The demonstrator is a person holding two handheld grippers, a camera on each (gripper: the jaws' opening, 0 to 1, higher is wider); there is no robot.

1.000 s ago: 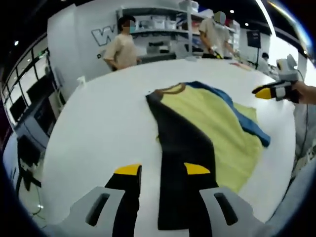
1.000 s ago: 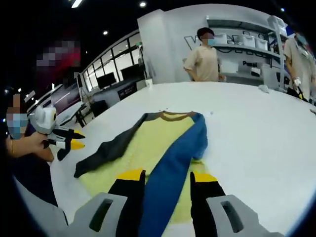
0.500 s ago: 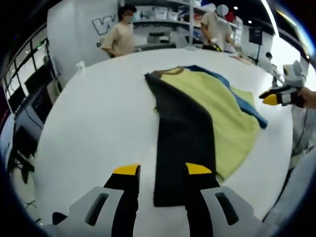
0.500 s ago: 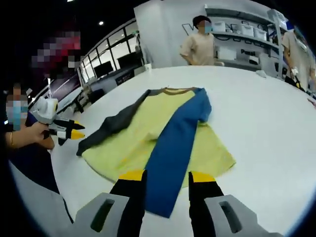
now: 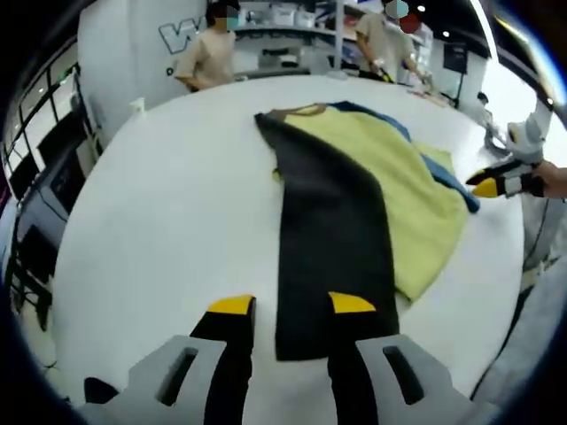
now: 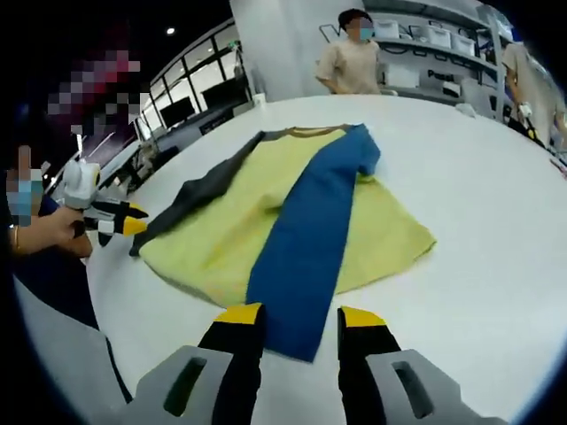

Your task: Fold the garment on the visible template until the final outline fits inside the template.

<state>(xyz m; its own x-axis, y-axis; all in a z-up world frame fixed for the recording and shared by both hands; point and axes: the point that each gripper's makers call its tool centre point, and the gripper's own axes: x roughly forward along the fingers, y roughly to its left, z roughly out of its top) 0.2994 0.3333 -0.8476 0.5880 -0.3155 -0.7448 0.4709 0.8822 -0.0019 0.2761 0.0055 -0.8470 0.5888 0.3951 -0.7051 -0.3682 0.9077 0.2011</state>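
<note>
Hovering wide-jawed, left gripper [image 5: 282, 305] and right gripper [image 6: 299, 315] hold nothing. Both sleeves of the garment [image 6: 292, 221] lie folded inward. Next, probably fold the hem toward the collar.

1. The garment [image 5: 372, 190] lies flat on the desk [image 5: 168, 221], both sleeves folded across its body.
2. In the left gripper view, one sleeve [image 5: 332, 248] runs from the collar toward the left tool [image 5: 292, 305].
3. In the right gripper view, the other sleeve [image 6: 310, 235] ends before the right tool [image 6: 301, 314].
4. People stand behind the desk's far edge.
</note>
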